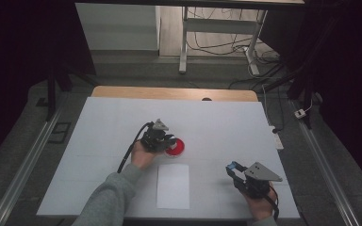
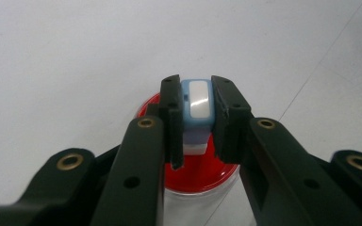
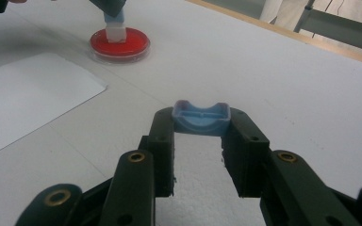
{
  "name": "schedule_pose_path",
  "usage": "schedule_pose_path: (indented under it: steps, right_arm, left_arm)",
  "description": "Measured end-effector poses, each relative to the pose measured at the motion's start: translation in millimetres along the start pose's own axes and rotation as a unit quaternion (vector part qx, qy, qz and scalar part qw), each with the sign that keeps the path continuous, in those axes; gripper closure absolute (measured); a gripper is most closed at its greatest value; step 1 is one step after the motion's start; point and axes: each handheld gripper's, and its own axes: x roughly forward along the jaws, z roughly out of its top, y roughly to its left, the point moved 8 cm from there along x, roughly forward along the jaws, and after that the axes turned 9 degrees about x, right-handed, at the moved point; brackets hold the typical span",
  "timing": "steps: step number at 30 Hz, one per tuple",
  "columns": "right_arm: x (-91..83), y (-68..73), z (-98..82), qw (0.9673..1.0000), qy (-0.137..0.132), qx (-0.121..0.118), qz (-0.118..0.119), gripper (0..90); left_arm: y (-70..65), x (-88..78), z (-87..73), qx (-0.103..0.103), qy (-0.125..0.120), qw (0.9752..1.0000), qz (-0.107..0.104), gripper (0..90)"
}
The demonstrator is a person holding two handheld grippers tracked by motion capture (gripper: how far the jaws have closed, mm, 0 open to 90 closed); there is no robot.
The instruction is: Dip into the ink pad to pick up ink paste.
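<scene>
Fingers of the left gripper [image 2: 195,117] pinch a blue stamp [image 2: 197,104], pressed into the red ink dish [image 1: 175,147] mid-table; the right gripper [image 3: 201,141] pinches its blue cap [image 3: 201,118] near the front right corner. Inking appears underway; stamping the white paper [image 1: 173,185] at the front edge is judged outstanding.

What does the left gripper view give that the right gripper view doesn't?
Left gripper view only: its own tongs shut on the blue-and-white stamp, seen end-on above the red ink pad. Right gripper view only: the right tongs gripping a blue cap, the white paper sheet and the table's wooden edge. Both: stamp, red pad, white table cover.
</scene>
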Motion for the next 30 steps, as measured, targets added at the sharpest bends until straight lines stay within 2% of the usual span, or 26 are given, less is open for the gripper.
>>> schedule_pose_path:
  steps: [25, 30]
  right_arm:
    - [0.8, 0.3, -0.7, 1.0, 0.002, 0.001, 0.0, 65.0]
    - [0.8, 0.8, -0.6, 1.0, 0.002, 0.0, 0.001, 65.0]
  left_arm:
    - [-1.5, 2.2, -2.9, 0.001, 0.008, 1.0, 0.001, 76.1]
    - [-2.6, 2.6, -3.0, 0.011, 0.015, 0.9998, 0.007, 76.2]
